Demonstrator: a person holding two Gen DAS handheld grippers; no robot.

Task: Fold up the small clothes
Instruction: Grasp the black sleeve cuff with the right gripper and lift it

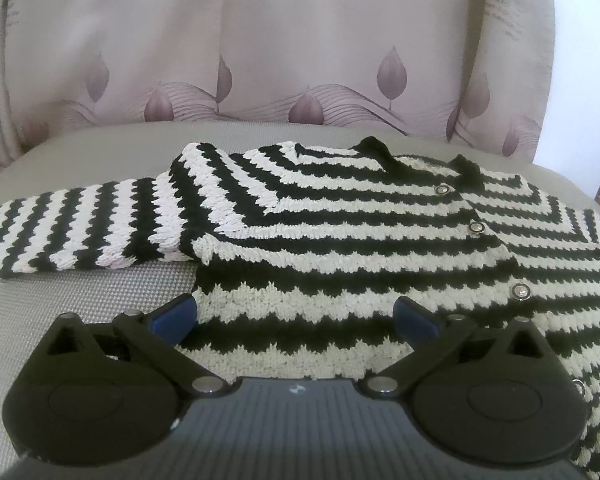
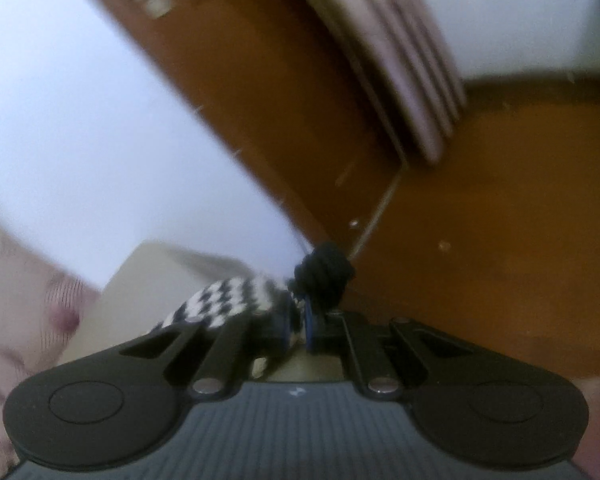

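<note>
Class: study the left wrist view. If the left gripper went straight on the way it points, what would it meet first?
The striped knit cardigan: the open left gripper points down at its lower front, which lies directly ahead between the jaws. How near it lies is unclear.

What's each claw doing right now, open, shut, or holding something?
Left claw: open wide over the striped knit cardigan, gripping nothing.
Right claw: shut on the cardigan's black-edged sleeve end.

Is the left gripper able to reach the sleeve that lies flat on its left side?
Probably yes. The left gripper is open and holds nothing, and the sleeve lies flat on the grey surface with nothing between them.
</note>
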